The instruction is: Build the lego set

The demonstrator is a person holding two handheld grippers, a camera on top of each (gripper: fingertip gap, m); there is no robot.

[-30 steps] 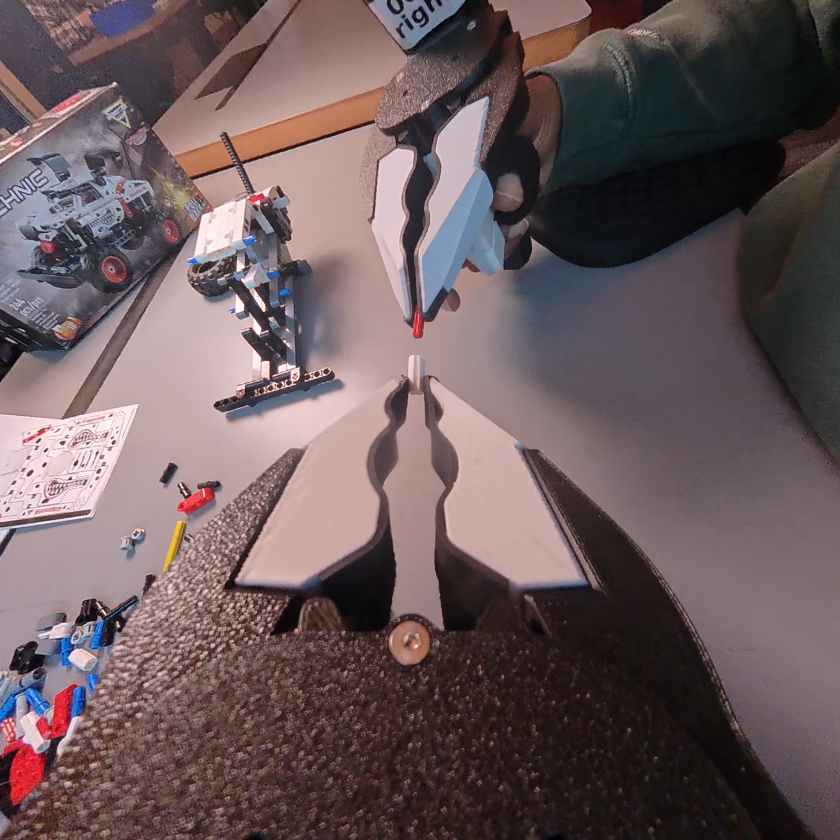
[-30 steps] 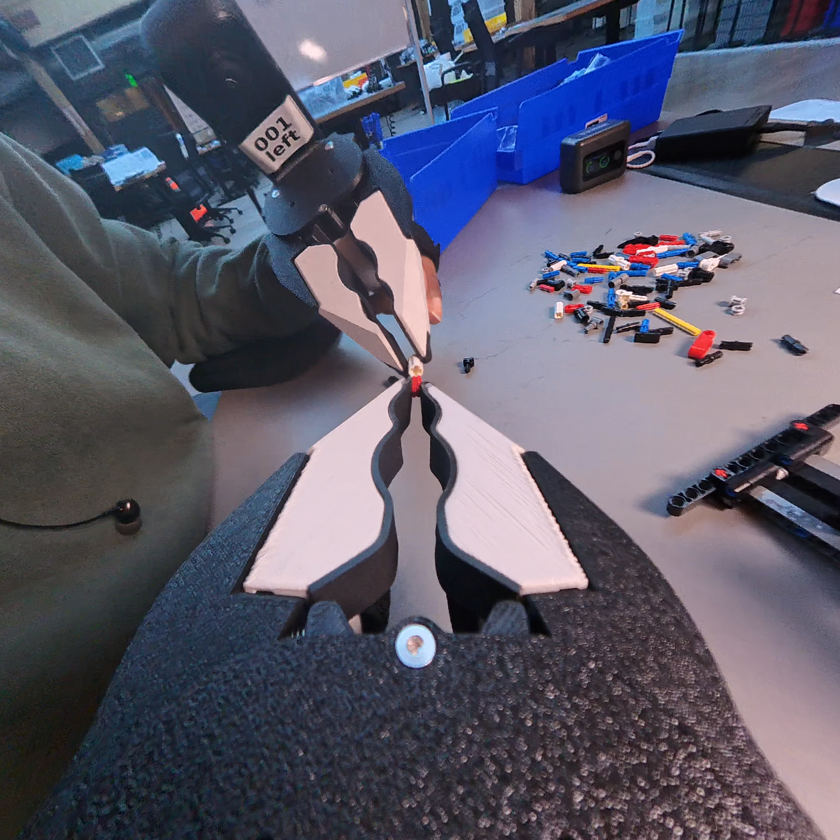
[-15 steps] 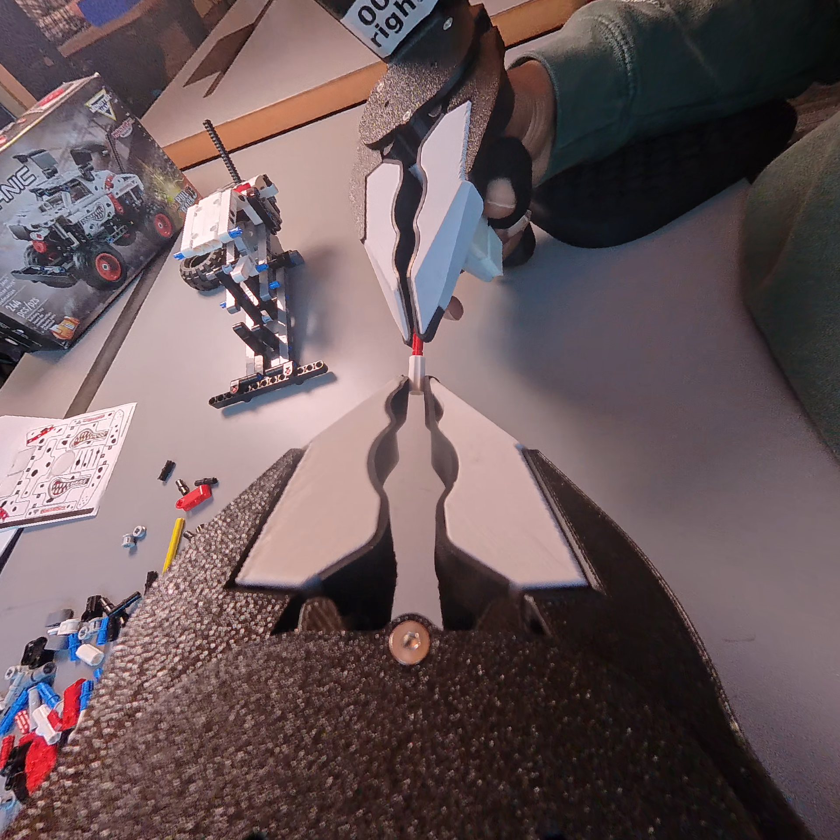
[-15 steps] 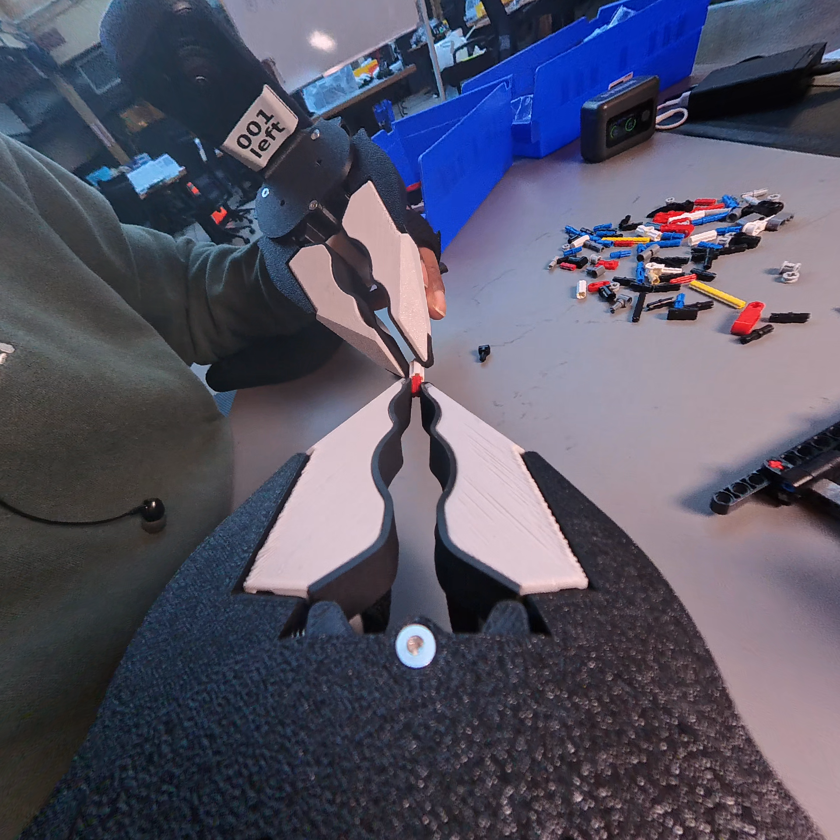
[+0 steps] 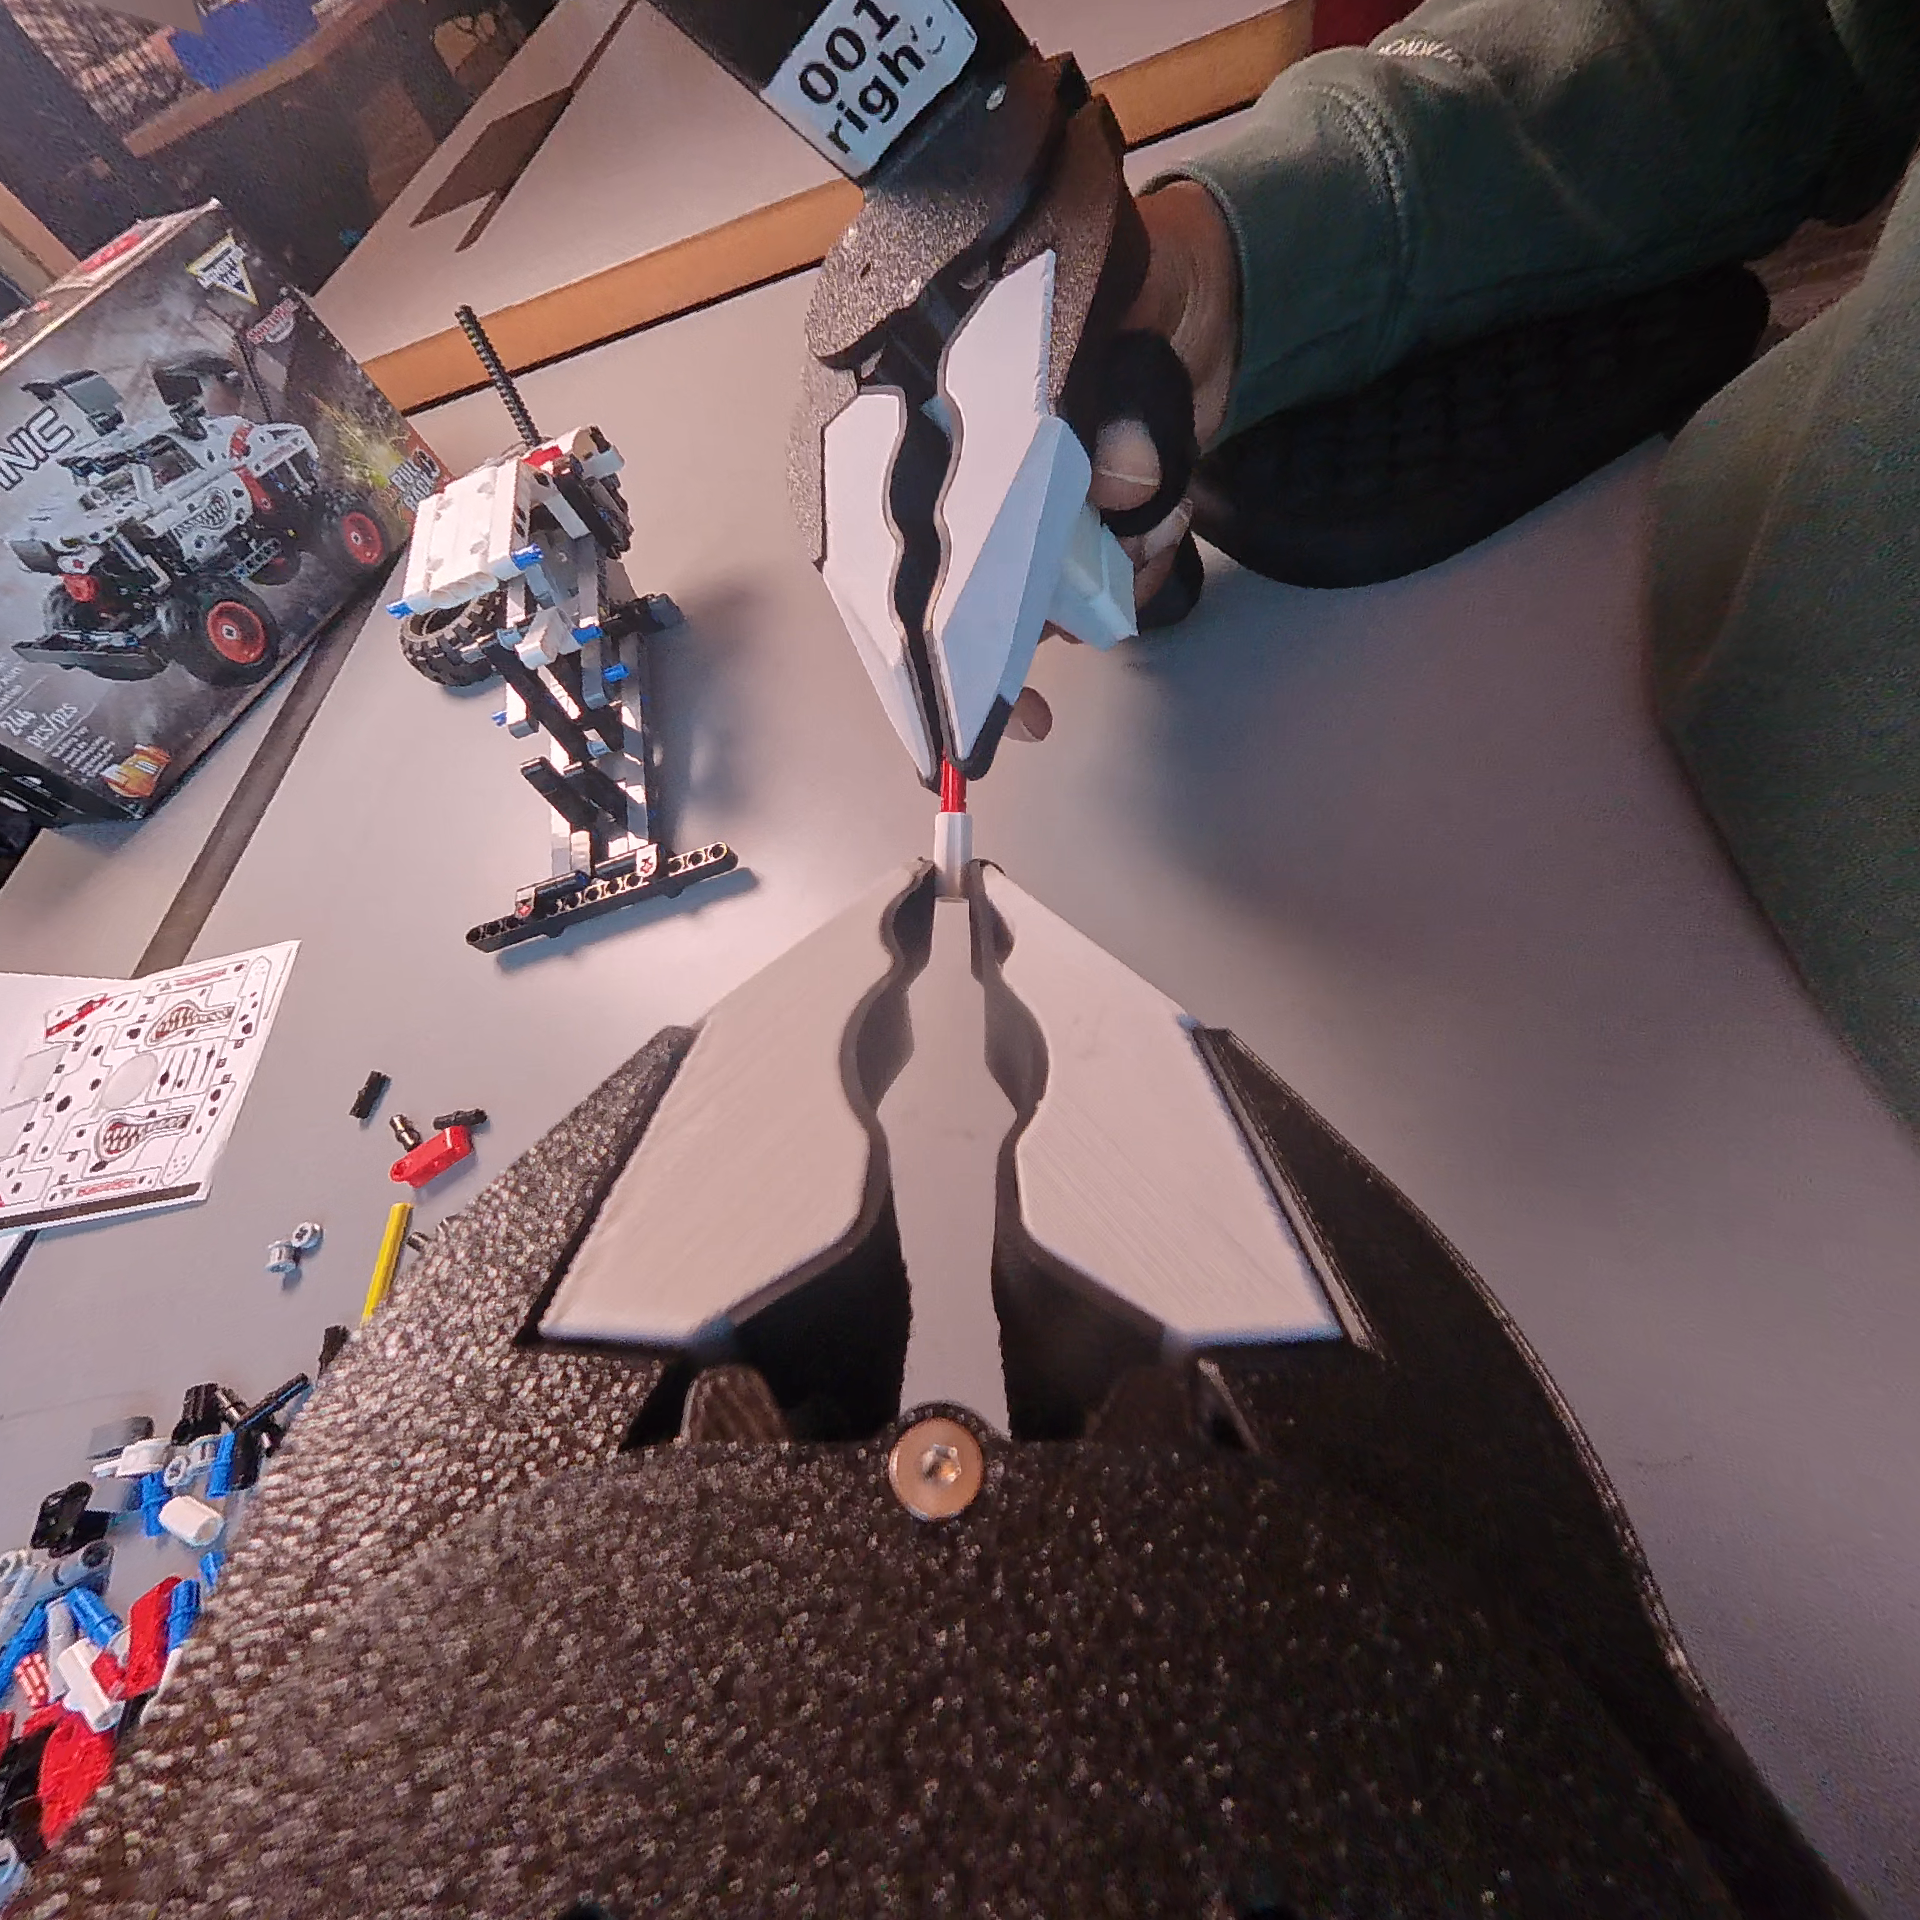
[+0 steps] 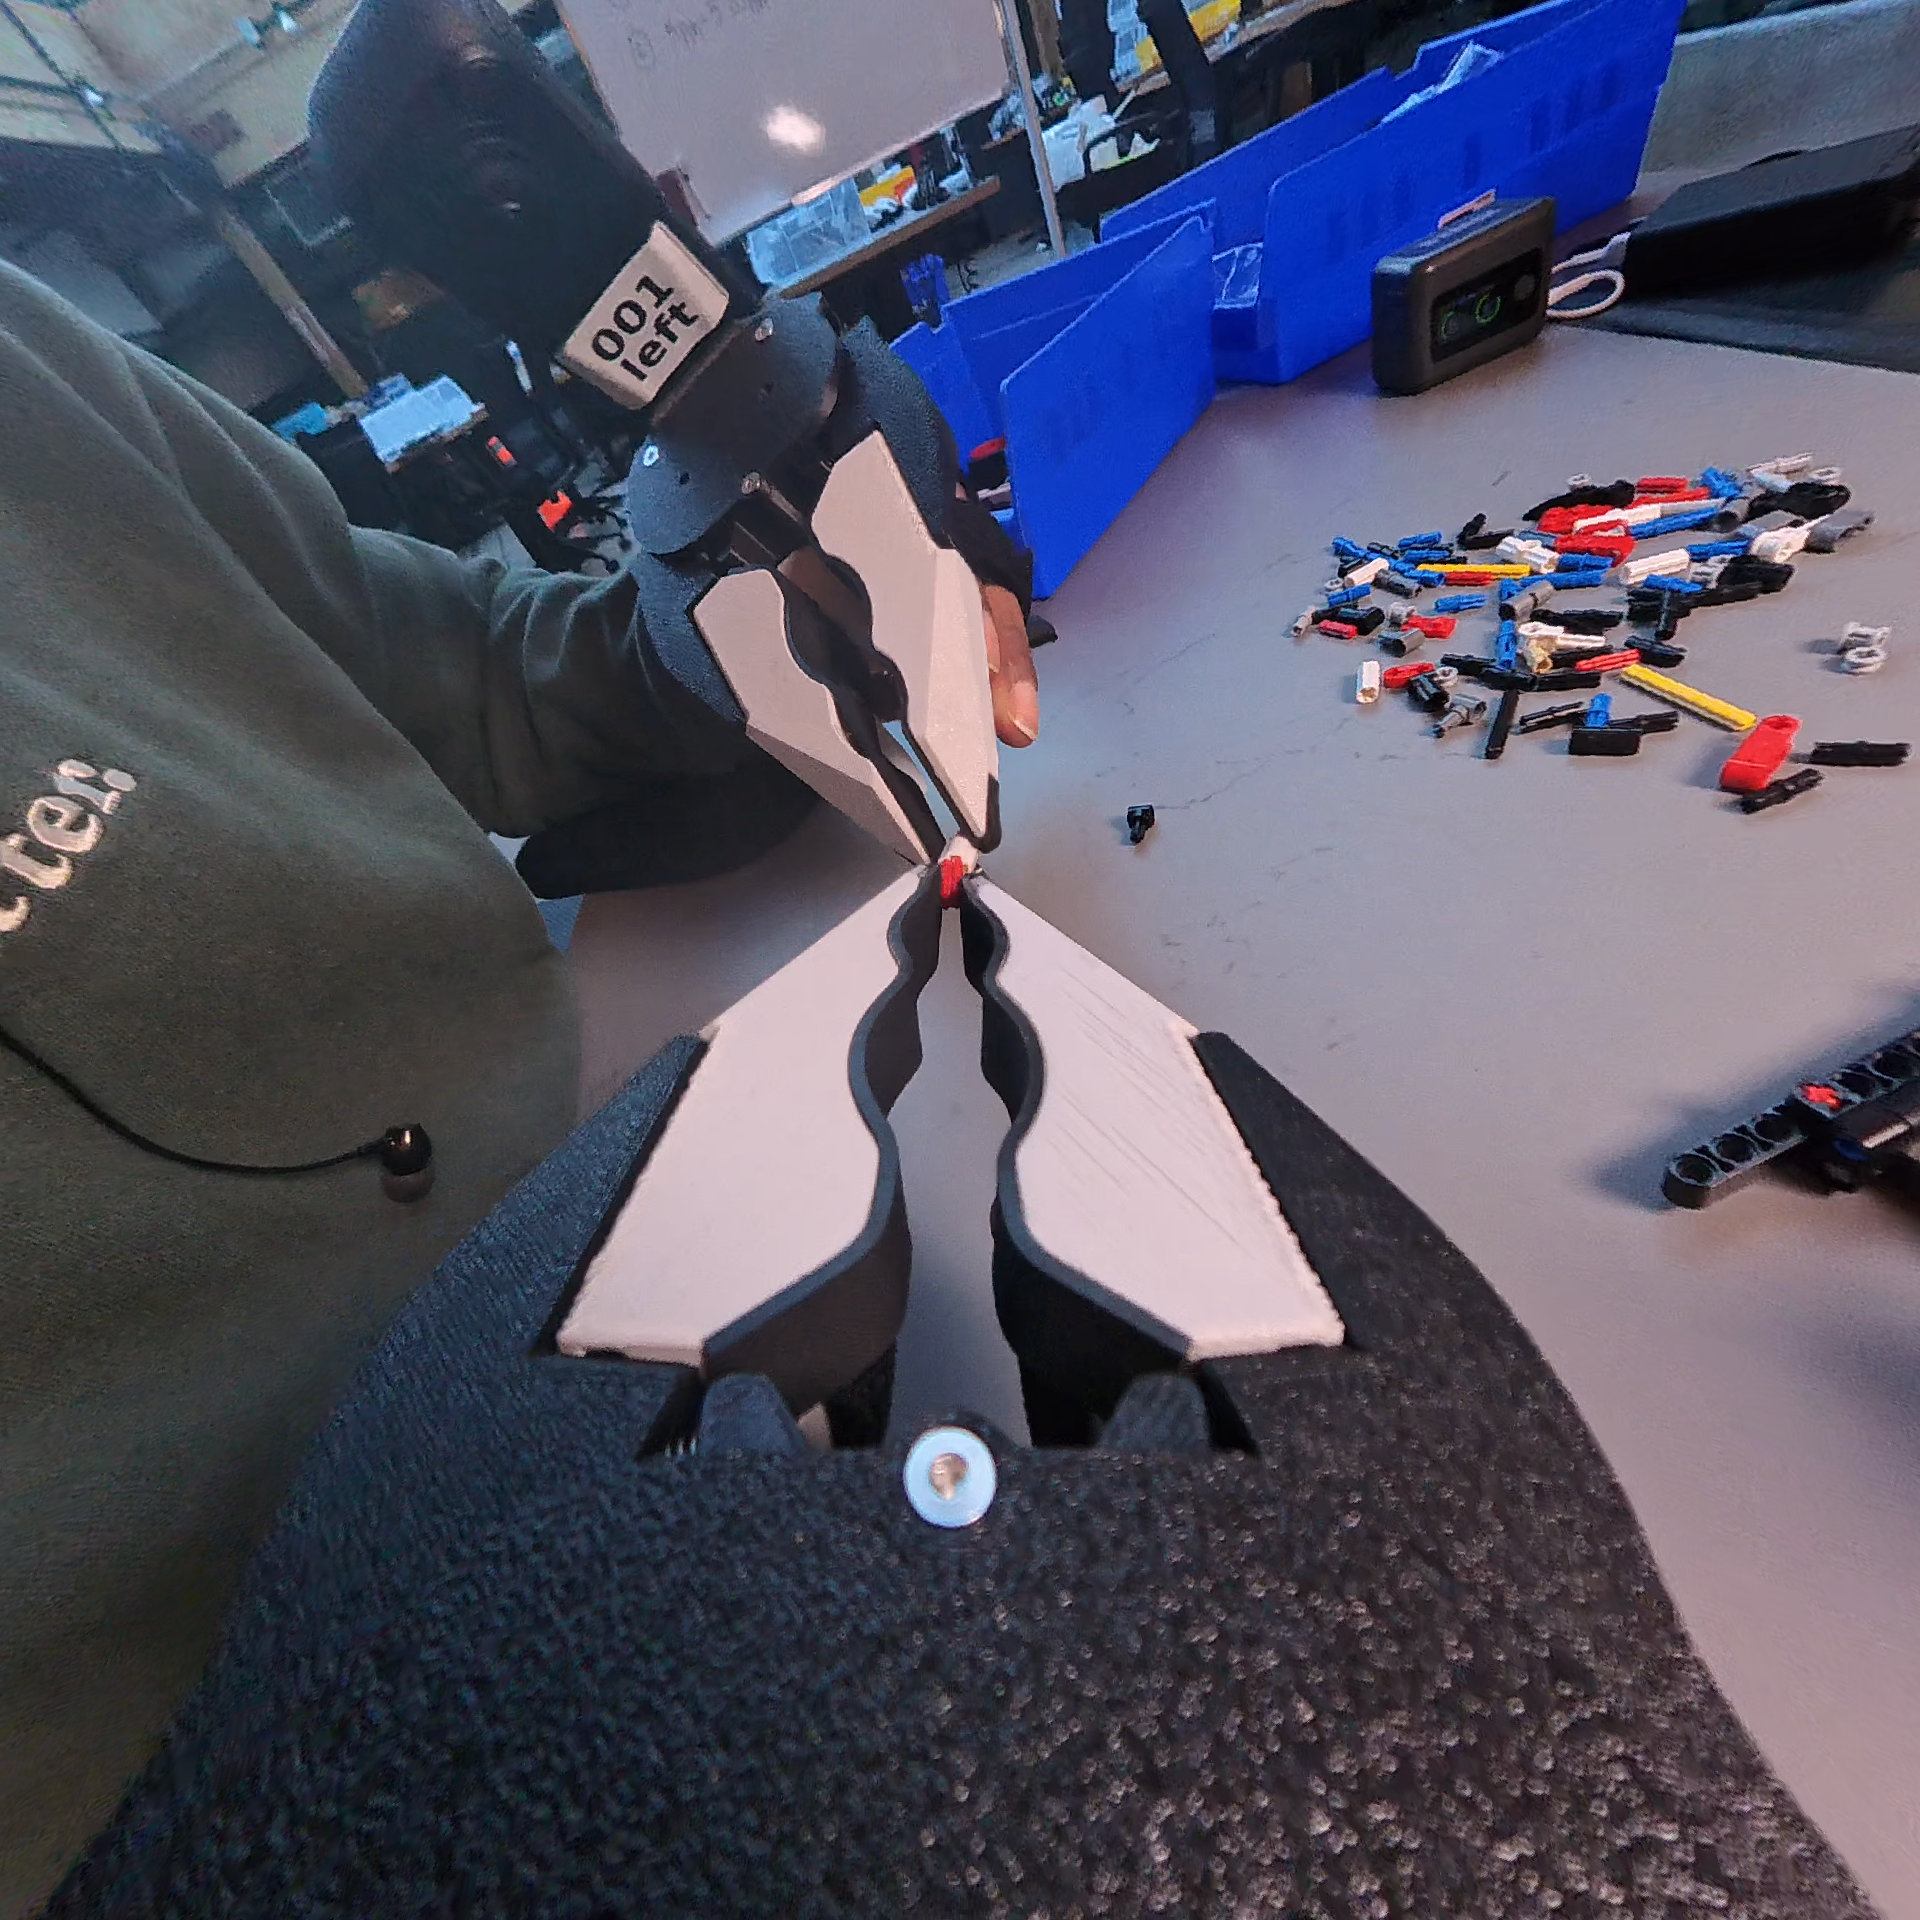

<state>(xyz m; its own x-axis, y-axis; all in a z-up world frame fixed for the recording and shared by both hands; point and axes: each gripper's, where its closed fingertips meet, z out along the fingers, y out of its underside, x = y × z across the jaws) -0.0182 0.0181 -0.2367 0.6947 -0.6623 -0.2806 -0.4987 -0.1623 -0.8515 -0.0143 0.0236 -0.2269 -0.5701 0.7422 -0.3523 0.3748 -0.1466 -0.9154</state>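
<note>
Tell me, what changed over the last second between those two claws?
The right claw brought its thin red axle down across the gap into the small white sleeve held by the left claw. Both claws stayed clamped; the half-built truck frame stayed put.

A grey table [image 6: 1351, 987] is seen in the foreground; blue bins [image 6: 1299, 270] are stood along its far edge; a whiteboard [image 6: 790, 94] is mounted beyond the bins, lit by a reflected lamp; cluttered desks [image 6: 416, 426] are set behind.
</note>
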